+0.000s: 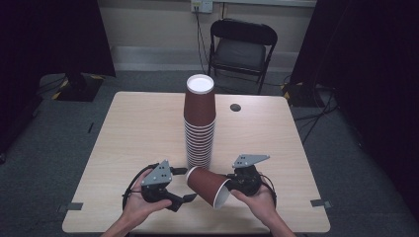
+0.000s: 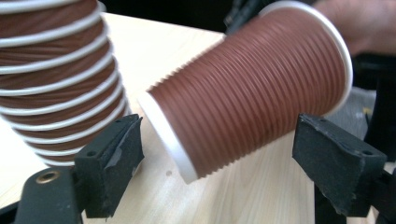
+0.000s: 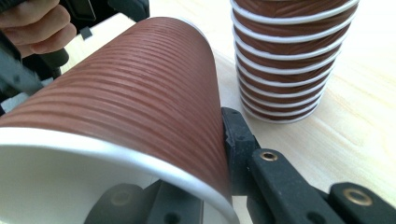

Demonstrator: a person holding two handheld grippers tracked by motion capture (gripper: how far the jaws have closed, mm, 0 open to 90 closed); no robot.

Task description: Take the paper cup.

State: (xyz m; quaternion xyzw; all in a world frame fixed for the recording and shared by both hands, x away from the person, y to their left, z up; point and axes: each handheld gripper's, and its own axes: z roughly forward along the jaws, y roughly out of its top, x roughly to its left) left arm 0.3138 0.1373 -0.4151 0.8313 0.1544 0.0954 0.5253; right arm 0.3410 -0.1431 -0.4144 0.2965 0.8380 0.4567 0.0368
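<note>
1. Two grippers, one in each of my hands. My right gripper is pinching a loose brown ribbed cup at its rim: in the right gripper view one jaw pad presses on the outside wall right by the white lip, and the other jaw sits down at the cup's mouth.
2. That cup is tipped over on its side, held just off the table, open end toward my right hand, base pointing left toward my other gripper.
3. My left gripper is spread wide. In the left gripper view the cup's base end sits between the two pads, not touching either one as far as I can tell.
4. My left hand is low at the near edge.
5. Just beyond both grippers stands the tall stack of cups, upside down, near the middle of the table, close behind the loose cup.
6. Further back there's a black folding chair.
</note>
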